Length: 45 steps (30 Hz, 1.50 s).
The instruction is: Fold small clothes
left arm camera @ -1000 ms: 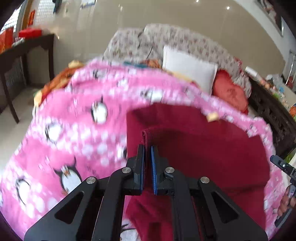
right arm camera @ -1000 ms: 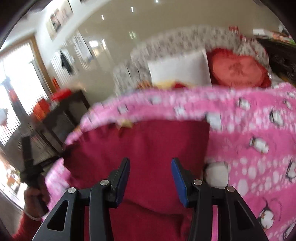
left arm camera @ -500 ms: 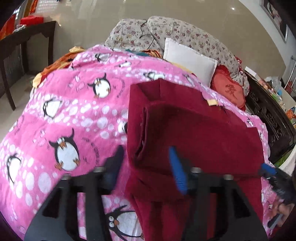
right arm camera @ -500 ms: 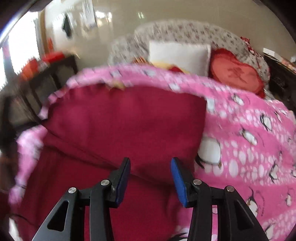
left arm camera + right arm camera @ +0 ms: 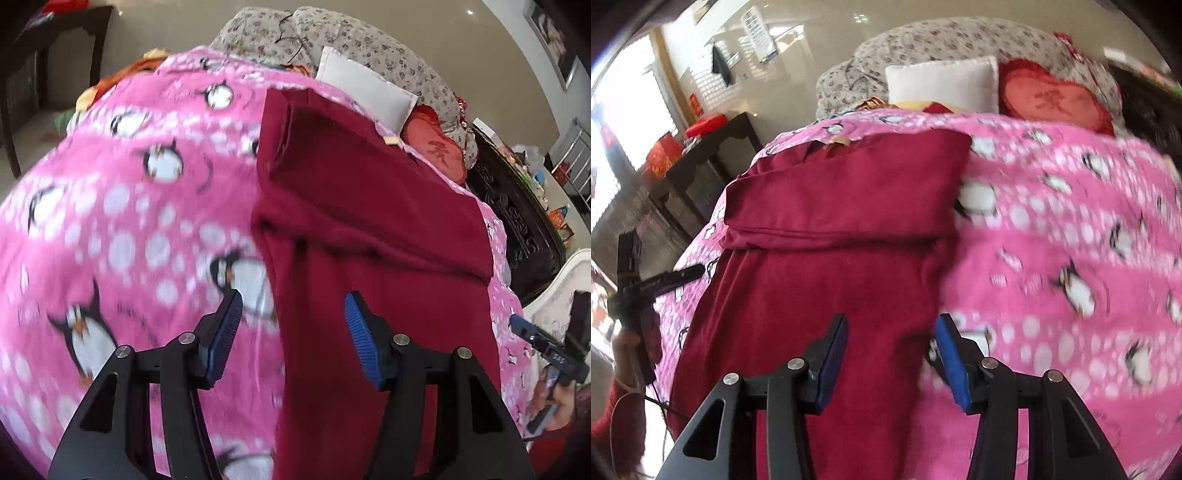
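1. The left gripper (image 5: 291, 332) hovers with its 2 blue pads spread wide and empty, straddling the near left edge of the dark red garment (image 5: 369, 229), probably lined up to take that edge.
2. The right gripper (image 5: 892, 358) is likewise spread and holds nothing, poised over the garment's near right edge.
3. The garment lies flat on the pink penguin blanket (image 5: 1052, 229). Its far part is doubled back over the middle, leaving a raised cross fold; the near part is still single, so I judge 1 more fold remains.
4. Beyond sit a white pillow (image 5: 942, 83) and a red heart cushion (image 5: 1056, 99), well apart from the work.
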Each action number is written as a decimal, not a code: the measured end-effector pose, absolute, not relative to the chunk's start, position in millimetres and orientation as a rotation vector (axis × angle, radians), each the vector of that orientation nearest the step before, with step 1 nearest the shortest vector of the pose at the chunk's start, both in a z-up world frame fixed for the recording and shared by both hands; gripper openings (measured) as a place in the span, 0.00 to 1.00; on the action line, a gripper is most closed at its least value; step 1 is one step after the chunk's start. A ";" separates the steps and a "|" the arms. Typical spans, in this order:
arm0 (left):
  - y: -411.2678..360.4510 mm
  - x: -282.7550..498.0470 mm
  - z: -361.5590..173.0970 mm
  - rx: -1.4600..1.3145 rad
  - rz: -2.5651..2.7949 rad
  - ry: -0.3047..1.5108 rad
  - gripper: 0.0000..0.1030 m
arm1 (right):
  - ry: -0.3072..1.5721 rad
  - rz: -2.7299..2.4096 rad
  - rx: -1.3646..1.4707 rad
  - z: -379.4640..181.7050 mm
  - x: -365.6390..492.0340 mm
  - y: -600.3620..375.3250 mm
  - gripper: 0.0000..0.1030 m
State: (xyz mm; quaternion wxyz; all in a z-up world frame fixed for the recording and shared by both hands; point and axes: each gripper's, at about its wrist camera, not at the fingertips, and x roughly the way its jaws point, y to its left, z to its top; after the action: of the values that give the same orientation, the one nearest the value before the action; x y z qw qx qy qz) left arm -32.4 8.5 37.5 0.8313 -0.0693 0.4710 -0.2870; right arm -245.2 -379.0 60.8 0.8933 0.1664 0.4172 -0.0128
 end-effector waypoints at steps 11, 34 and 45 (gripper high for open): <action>11.1 -51.3 17.4 -0.086 -0.525 1.024 0.57 | 0.846 -0.110 0.290 35.1 -253.4 -376.1 0.04; 55.3 -172.6 22.5 -0.065 -0.673 1.098 0.61 | 0.939 0.168 0.553 15.7 -405.7 -328.6 0.53; 62.5 -196.4 16.6 -0.132 -0.689 1.135 0.76 | 0.848 0.279 0.697 -0.1 -422.3 -337.7 0.54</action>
State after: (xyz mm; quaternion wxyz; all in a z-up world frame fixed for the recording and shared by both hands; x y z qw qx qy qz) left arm -196.4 62.5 16.6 0.7856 -0.0614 0.5264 -0.3194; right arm -422.3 -337.7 -0.1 0.8438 0.3303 0.4017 0.1322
